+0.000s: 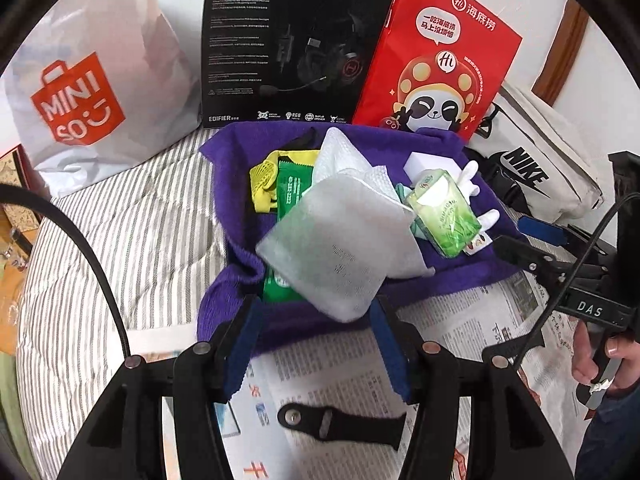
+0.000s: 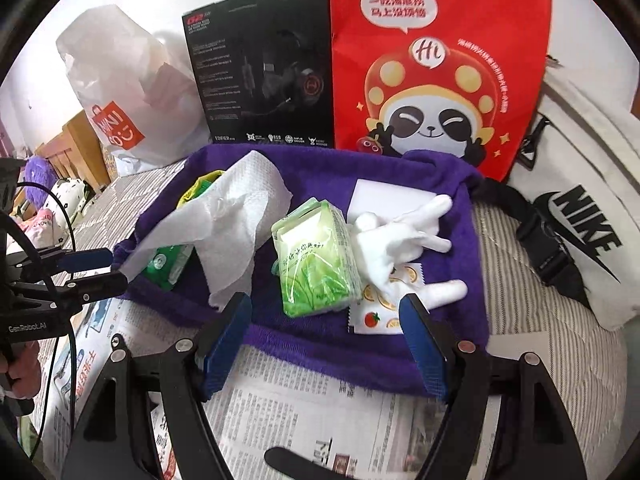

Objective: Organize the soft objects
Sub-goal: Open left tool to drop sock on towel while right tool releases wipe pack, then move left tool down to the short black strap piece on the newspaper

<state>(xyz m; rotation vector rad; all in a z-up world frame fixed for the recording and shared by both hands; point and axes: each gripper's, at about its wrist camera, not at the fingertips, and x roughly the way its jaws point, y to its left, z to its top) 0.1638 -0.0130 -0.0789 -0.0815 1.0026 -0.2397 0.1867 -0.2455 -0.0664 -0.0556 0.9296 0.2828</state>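
A purple towel (image 1: 236, 200) (image 2: 320, 344) lies on the bed with soft items on it. A white paper towel sheet (image 1: 340, 236) (image 2: 224, 224) covers green wipe packs (image 1: 292, 188) (image 2: 164, 264). A green tissue pack (image 1: 444, 212) (image 2: 312, 256), a white glove (image 2: 400, 236) (image 1: 472, 184), a white sponge block (image 1: 428, 160) (image 2: 384, 196), a fruit-print sachet (image 2: 380, 316) and a yellow mesh item (image 1: 264, 184) lie there too. My left gripper (image 1: 316, 312) is open at the sheet's near corner. My right gripper (image 2: 324, 316) is open just before the tissue pack.
A Miniso bag (image 1: 92, 92), a black headset box (image 1: 288, 44), a red panda bag (image 1: 440, 60) and a white Nike bag (image 1: 536, 168) stand behind the towel. Newspaper (image 1: 352, 384) lies in front. A black strap (image 1: 340, 424) rests on it. Striped bedding (image 1: 132, 240) spreads left.
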